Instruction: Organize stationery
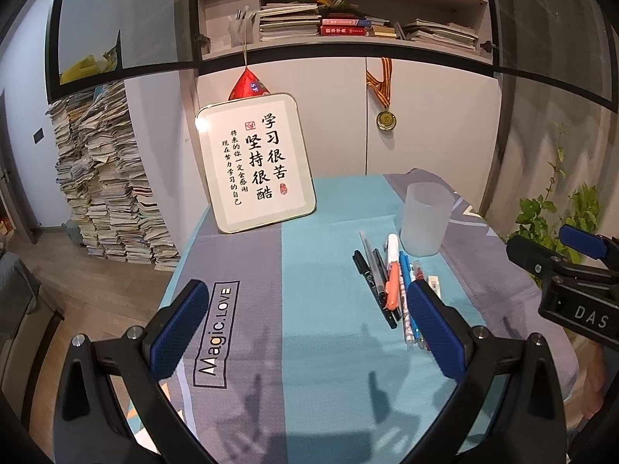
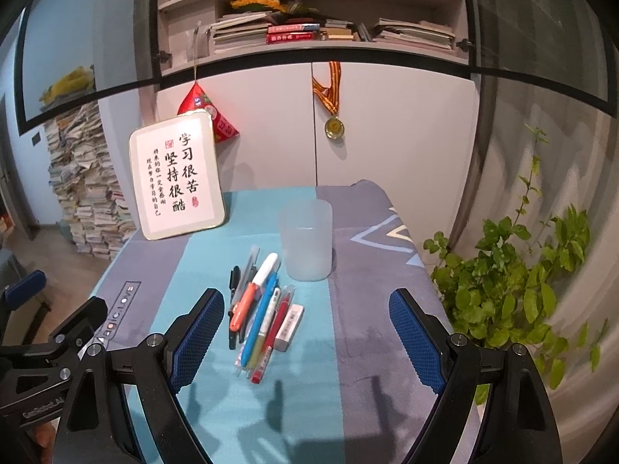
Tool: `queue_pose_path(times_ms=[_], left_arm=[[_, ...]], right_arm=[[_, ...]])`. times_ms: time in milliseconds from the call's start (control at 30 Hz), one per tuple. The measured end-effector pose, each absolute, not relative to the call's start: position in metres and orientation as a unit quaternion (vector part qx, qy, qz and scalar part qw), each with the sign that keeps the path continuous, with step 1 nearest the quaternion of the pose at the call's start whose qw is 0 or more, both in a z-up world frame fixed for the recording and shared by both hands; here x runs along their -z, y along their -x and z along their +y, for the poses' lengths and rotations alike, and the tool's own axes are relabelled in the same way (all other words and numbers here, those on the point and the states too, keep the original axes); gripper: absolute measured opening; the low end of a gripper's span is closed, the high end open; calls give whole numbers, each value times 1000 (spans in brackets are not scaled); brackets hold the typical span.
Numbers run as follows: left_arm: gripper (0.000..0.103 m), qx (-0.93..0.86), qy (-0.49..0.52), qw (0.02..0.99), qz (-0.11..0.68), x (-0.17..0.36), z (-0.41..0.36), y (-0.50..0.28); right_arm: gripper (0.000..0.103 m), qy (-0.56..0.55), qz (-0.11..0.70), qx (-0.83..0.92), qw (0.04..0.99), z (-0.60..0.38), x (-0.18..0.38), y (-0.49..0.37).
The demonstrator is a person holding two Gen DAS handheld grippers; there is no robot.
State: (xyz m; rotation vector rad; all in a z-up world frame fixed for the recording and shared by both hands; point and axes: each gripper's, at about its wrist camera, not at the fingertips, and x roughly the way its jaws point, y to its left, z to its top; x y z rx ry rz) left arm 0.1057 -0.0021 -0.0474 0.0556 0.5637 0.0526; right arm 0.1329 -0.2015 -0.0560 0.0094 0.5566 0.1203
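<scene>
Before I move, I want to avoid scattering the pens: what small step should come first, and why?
Probably lower the open right gripper over the eraser. It lies at the pile's right edge, nearest that gripper, and the frosted cup stands empty just behind. The pens overlap, so starting at the edge should disturb them least.

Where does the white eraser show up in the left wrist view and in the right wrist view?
Left wrist view: the white eraser lies right of centre, at the right edge of the pen row, just past the tool's right finger.
Right wrist view: the white eraser lies near centre, at the right edge of the pen row, beside the red pen.
Shared landmark: the frosted cup, standing just beyond the pens.
</scene>
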Motion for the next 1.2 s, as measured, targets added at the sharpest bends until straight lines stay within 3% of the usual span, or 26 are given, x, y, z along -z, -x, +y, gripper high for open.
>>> queue_pose_path(times_ms=[1200], left_arm=[[102, -30, 5, 940, 339, 87, 31, -155]], right_arm=[[88, -7, 336, -53, 940, -192, 87, -218]])
